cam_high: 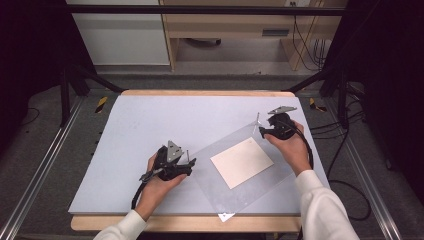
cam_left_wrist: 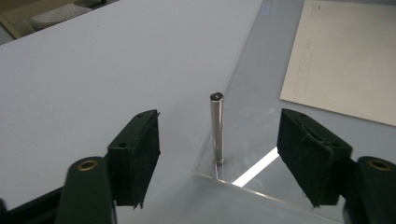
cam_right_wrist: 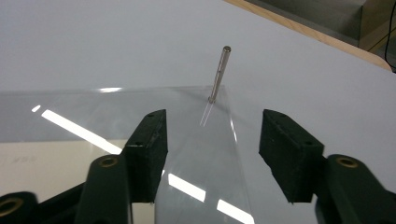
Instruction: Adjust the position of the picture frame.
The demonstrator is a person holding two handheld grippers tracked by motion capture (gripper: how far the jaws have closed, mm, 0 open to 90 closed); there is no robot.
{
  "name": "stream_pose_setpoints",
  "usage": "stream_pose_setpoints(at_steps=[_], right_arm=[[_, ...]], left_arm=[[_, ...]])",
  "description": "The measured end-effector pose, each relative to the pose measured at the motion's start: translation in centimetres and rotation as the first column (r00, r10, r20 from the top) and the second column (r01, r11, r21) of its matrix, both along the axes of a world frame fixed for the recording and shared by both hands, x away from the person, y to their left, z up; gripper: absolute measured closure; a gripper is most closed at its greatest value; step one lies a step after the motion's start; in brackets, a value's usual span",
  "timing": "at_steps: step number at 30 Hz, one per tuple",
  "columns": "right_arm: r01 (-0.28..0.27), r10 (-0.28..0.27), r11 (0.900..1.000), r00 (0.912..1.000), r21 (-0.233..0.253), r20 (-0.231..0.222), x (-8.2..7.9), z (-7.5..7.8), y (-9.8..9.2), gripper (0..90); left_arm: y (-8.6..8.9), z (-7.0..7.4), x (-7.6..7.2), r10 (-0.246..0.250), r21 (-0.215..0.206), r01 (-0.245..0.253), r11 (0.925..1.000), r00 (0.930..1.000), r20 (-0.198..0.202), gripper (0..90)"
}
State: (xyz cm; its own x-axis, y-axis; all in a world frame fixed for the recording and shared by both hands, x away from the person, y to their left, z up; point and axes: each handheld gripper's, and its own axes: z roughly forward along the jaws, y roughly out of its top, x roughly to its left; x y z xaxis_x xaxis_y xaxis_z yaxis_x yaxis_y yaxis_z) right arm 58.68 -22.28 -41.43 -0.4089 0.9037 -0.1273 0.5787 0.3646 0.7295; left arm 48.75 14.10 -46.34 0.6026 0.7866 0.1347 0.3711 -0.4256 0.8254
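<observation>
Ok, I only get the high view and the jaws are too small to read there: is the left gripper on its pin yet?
Observer: Not yet. The left gripper is open and the near pin stands upright in the gap between the jaws, touching neither.
Operator: And the right one?
Observer: The right gripper is open too. The far pin is still ahead of the jaw tips, at the corner of the plate, not between them.
</observation>
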Motion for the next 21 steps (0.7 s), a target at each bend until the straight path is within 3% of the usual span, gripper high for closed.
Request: stream_pose_setpoints(at_steps=[4, 6, 9, 10, 13, 17, 18, 21], right_arm=[[0.004, -0.005, 1.0, 0.9998, 0.009, 0.02, 1.6, -1.0, 0.3, 48.7], [0.001, -0.001, 0.999, 1.0, 0.037, 0.004, 2.5, -1.3, 0.6, 54.1], [-0.012, 0.012, 0.999, 0.9999, 0.042, -0.005, 3.7, -1.8, 1.2, 60.4], [0.02, -0.02, 0.999, 0.9998, 0.048, 0.004, 4.4, -2.2, 1.3, 60.9], [0.046, -0.046, 0.996, 0.9989, 0.073, -0.012, 5.2, -3.0, 0.9, 61.1], [0.062, -0.06, 0.996, 0.9978, 0.064, -0.026, 5.7, -3.9, 0.5, 62.0], [0.065, -0.063, 0.994, 0.9978, 0.087, -0.02, 5.8, -4.1, 0.4, 63.4], [0.04, -0.039, 0.995, 0.9992, 0.09, -0.011, 6.1, -4.3, 0.4, 67.4]], left_arm=[[-0.4, -0.3, -0.2, 0.016, 0.0, -0.016, 0.9999, 0.9999, 0.0, 36.1], [-0.6, -0.3, -0.2, 0.015, -0.001, -0.015, 0.9999, 0.9999, -0.003, 40.0], [-0.8, 0.0, 0.0, 0.016, -0.001, -0.016, 0.9999, 0.9999, -0.001, 44.7], [-0.8, 0.2, 0.1, 0.023, -0.006, -0.023, 0.9997, 0.9997, 0.0, 45.6], [-0.8, 0.2, 0.5, 0.039, -0.018, -0.039, 0.9991, 0.9992, 0.002, 46.5], [-0.8, 0.1, 0.6, 0.04, -0.02, -0.04, 0.999, 0.9992, -0.001, 47.1], [-0.9, 0.0, 0.6, 0.035, -0.021, -0.036, 0.9991, 0.9994, -0.006, 48.1], [-0.9, -0.2, 0.6, 0.033, -0.016, -0.033, 0.9993, 0.9994, -0.006, 50.7]])
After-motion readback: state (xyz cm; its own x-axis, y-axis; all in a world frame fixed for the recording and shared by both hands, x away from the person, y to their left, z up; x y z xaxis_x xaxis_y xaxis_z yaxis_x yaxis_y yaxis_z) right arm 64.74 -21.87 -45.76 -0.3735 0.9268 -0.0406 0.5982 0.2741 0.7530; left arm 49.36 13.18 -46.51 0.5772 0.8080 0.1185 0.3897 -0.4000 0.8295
